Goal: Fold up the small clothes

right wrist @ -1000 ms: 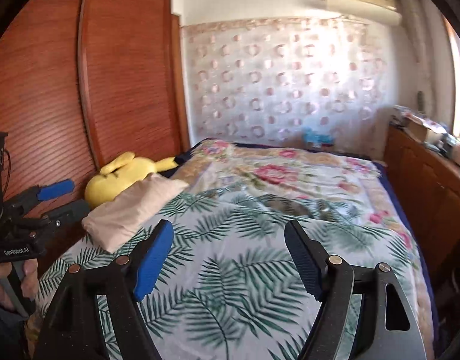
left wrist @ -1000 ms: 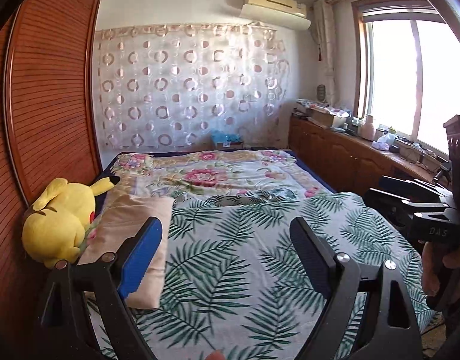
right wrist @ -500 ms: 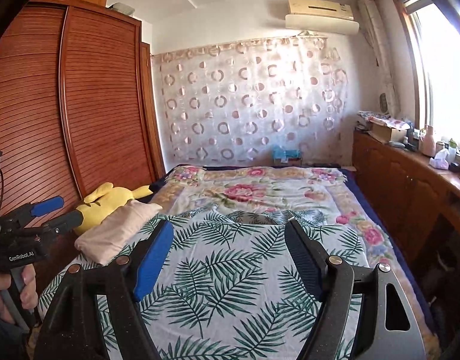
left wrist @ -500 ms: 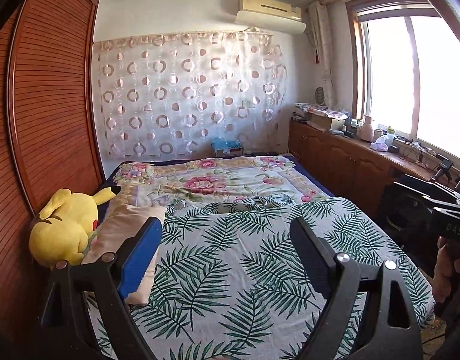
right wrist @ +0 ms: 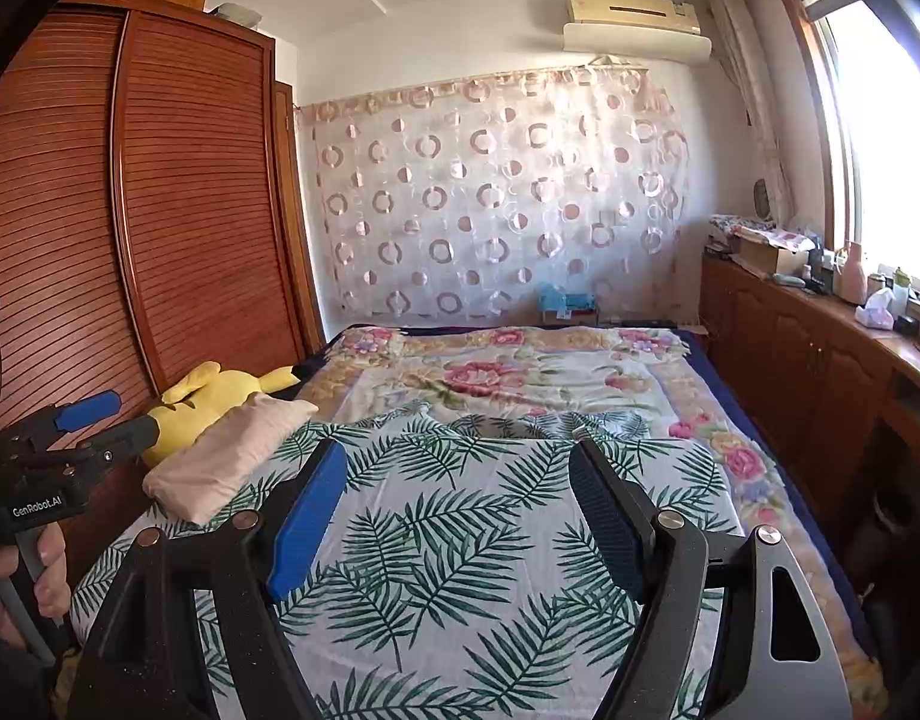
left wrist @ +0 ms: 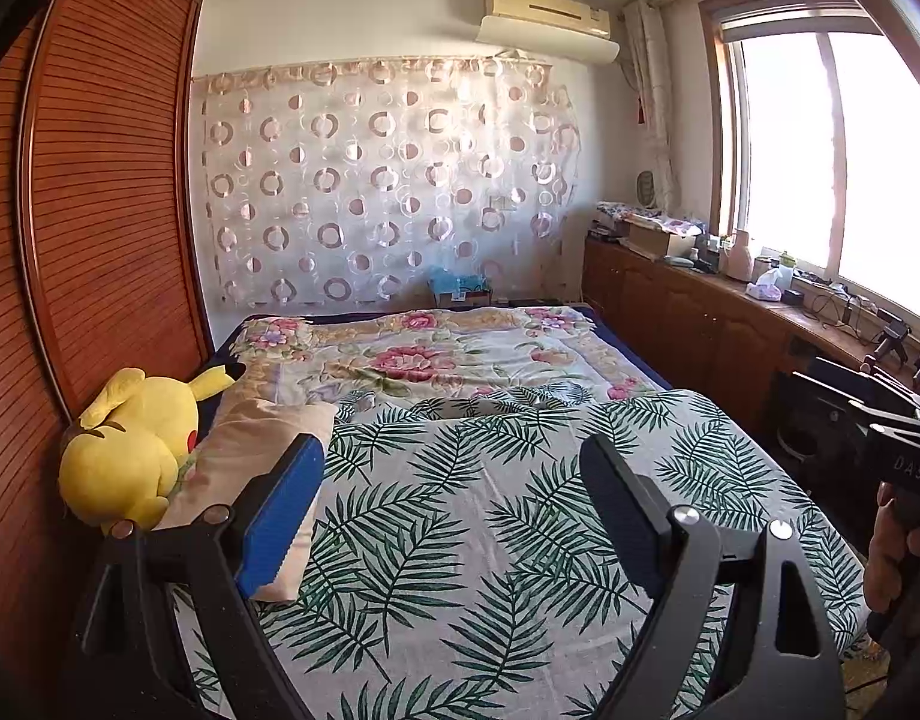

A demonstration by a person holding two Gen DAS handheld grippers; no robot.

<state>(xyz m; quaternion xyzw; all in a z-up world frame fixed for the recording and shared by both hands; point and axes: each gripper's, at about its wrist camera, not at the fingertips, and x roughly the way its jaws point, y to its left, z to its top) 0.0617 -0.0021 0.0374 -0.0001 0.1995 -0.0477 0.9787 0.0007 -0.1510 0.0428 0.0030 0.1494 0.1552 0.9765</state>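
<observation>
Both cameras sit just behind their own fingers and look forward and slightly down over the foot edge of the bed [left wrist: 460,540] toward its head edge and the curtained wall.

The left wrist view stands nearer the bed's left edge, with the yellow plush toy [left wrist: 130,450] and the beige pillow [left wrist: 250,456] close at its left. The right gripper [left wrist: 844,402] enters at its right border.

The right wrist view looks from further right and takes in more of the wardrobe [right wrist: 178,210]. The left gripper [right wrist: 100,420] shows at its left border.

Both views share the bed, curtain, pillow, toy and window-side cabinets.
</observation>
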